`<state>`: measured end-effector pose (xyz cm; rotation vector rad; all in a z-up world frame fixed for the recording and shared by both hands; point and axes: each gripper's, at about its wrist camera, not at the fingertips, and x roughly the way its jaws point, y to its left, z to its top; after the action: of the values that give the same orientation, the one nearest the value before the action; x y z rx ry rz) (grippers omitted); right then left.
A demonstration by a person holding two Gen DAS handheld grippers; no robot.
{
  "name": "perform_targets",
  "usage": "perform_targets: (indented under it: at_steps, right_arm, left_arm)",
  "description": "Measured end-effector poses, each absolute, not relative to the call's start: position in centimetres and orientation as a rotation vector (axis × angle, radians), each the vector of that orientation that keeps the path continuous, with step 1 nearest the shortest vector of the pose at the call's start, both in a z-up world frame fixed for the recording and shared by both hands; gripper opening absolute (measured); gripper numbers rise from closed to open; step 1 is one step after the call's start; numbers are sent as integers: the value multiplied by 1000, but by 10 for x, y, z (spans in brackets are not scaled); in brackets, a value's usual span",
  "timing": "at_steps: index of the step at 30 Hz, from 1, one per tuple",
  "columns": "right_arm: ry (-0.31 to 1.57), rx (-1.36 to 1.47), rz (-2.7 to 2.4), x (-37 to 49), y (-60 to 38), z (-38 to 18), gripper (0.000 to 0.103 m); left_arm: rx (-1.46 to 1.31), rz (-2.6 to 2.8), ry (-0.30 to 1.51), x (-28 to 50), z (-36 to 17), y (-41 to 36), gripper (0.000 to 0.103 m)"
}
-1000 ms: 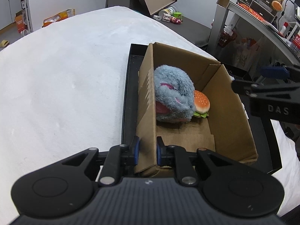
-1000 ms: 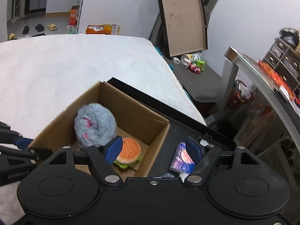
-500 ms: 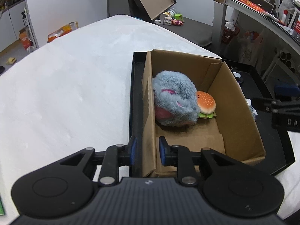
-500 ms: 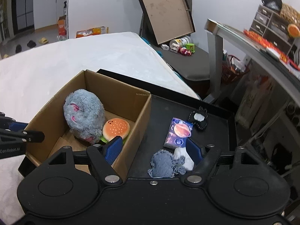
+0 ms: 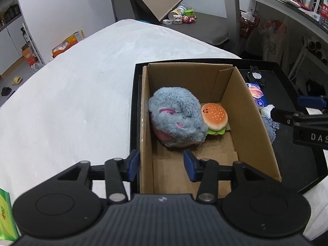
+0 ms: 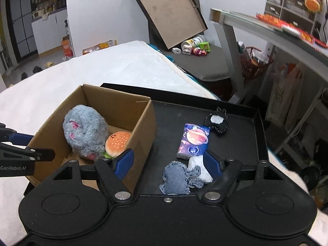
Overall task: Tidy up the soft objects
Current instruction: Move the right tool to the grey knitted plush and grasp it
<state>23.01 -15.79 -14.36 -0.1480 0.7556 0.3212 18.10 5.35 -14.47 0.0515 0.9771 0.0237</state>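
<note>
A cardboard box stands in the left part of a black tray. Inside lie a grey plush and a burger plush side by side. My left gripper straddles the box's left wall at the near corner. Its jaws are opening and the pads stand off the cardboard. My right gripper is open just above a blue denim soft piece and a white soft piece on the tray. A planet-print tissue pack and a black felt piece lie farther back.
The tray sits on a white padded surface. A green pack lies at my lower left. Beyond the edge are a leaning brown board, a low grey bench with small toys and a metal table on the right.
My left jaws have spread apart off the box's left wall, which they were pinching. My right gripper has swung right, from above the box to above the loose pieces on the tray.
</note>
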Motion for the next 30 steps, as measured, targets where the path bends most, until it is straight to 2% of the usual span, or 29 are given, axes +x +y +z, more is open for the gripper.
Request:
perform_targets:
  at_steps: [3, 12, 23, 26, 30]
  right_arm:
    - [771, -97, 336, 234, -169, -152, 74]
    - [812, 25, 353, 250, -192, -174, 73]
    - [853, 208, 346, 275, -232, -195, 57]
    - [872, 248, 353, 278, -241, -202, 47]
    - [901, 312, 383, 281, -251, -209, 41]
  left_arm:
    - [73, 49, 985, 184, -146, 48, 55]
    - [95, 109, 1034, 193, -151, 37, 55]
    - [96, 184, 1058, 204, -151, 30, 56]
    - [102, 205, 1065, 206, -150, 27, 56]
    - [99, 239, 1074, 208, -151, 25, 56]
